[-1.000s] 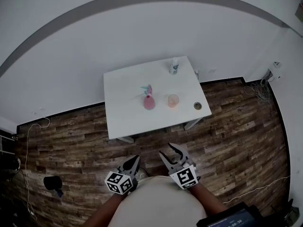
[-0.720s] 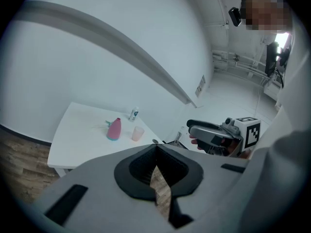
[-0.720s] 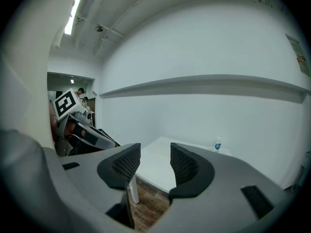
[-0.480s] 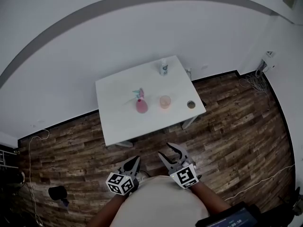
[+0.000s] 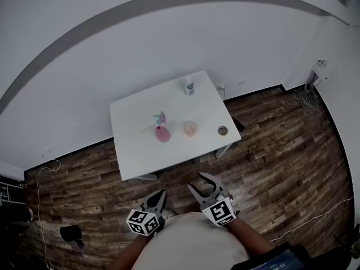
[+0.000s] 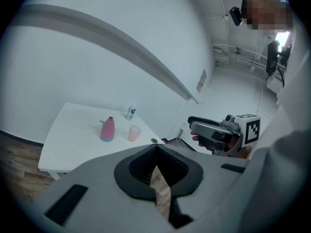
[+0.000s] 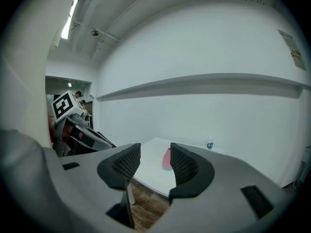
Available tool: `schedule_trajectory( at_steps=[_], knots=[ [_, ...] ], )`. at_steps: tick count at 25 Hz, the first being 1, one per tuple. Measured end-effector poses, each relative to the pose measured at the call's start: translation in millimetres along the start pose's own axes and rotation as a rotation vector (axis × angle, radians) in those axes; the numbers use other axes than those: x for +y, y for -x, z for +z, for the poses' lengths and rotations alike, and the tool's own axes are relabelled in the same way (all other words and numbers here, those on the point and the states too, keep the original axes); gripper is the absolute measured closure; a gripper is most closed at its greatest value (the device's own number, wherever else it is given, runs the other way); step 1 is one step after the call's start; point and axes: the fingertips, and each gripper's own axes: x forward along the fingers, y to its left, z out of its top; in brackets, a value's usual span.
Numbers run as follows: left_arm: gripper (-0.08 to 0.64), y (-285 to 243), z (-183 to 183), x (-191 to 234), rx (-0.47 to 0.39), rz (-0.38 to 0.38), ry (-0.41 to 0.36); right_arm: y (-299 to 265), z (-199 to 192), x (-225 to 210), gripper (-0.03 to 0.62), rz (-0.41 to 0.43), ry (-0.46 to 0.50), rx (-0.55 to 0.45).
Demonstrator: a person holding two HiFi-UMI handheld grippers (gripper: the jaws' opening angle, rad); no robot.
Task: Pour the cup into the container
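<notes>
Left hand-held gripper (image 5: 160, 194), jaws together, empty; right hand-held gripper (image 5: 201, 183), jaws partly apart, empty. Both over wood floor (image 5: 270, 167), well short of white counter (image 5: 135, 145). On counter: pink bottle (image 5: 162, 133), pale cup (image 5: 190, 128) just beside it, small round container (image 5: 223, 130) near edge; white bottle (image 5: 189, 85) at far edge.

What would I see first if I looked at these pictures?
A white table stands alone on the dark wood floor, with a pink bottle and a pale cup side by side near its middle. Close to the person, two grey grippers point toward it: the left gripper is shut, and the right gripper is open and empty.
</notes>
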Motion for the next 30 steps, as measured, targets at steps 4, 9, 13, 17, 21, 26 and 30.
schedule_trajectory(
  at_steps=[4, 9, 13, 17, 21, 26, 30],
  knots=[
    [0.551, -21.5, 3.4, -10.1, 0.004, 0.008, -0.003, 4.8, -3.7, -25.3, 0.417, 0.001, -0.003, -0.006],
    [0.551, -47.6, 8.4, -22.3, 0.002, 0.013, -0.012, 11.2, -8.7, -54.3, 0.419, 0.001, -0.002, -0.010],
    [0.551, -67.3, 11.7, -36.9, -0.002, 0.011, -0.013, 19.7, -11.4, -76.0, 0.418, 0.003, 0.005, -0.008],
    [0.551, -82.9, 14.8, -46.0, -0.005, 0.014, -0.017, 25.2, -13.2, -91.9, 0.419, 0.006, 0.009, -0.012],
    [0.551, -89.8, 15.6, -55.2, -0.012, 0.026, -0.012, 33.5, -14.9, -101.7, 0.419, 0.015, 0.010, -0.013],
    [0.551, -96.7, 14.6, -63.6, -0.016, 0.034, -0.016, 41.1, -18.4, -108.6, 0.418, 0.022, 0.013, -0.017],
    [0.551, -98.7, 9.4, -68.8, -0.020, 0.038, -0.008, 47.5, -23.2, -111.0, 0.418, 0.025, 0.014, -0.013]
  ],
)
